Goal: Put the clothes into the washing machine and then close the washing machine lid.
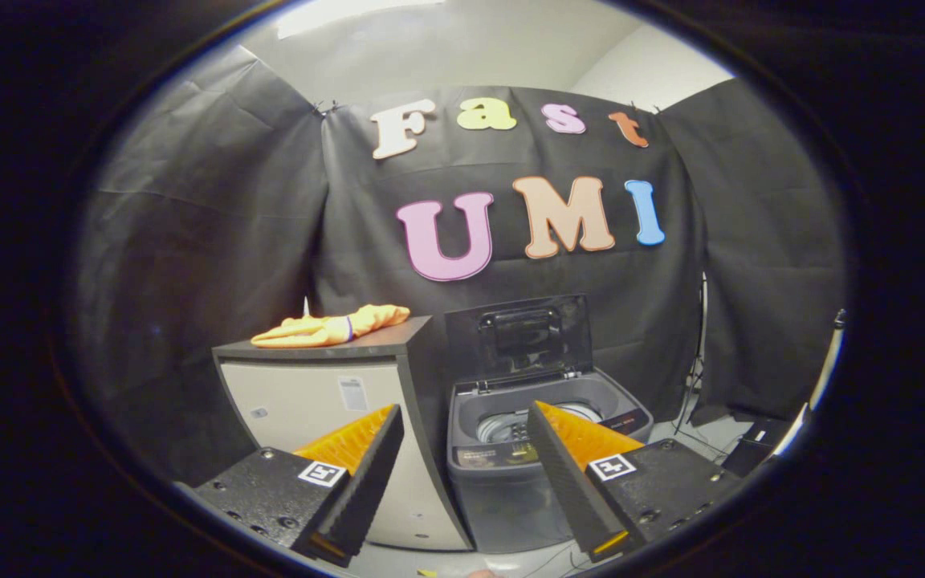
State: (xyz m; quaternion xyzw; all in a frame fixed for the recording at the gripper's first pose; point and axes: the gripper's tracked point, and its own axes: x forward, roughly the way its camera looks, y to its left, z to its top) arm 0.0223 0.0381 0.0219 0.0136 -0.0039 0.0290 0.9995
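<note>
My fingers were spread wide apart and gripped nothing. Beyond them, the washing machine stood on the floor with its lid raised upright against the black cloth wall, the drum exposed below. Just beside the machine, to its left, stood a pale cabinet with a dark counter on top. The orange clothes lay bunched on that counter, well apart from my fingers.
</note>
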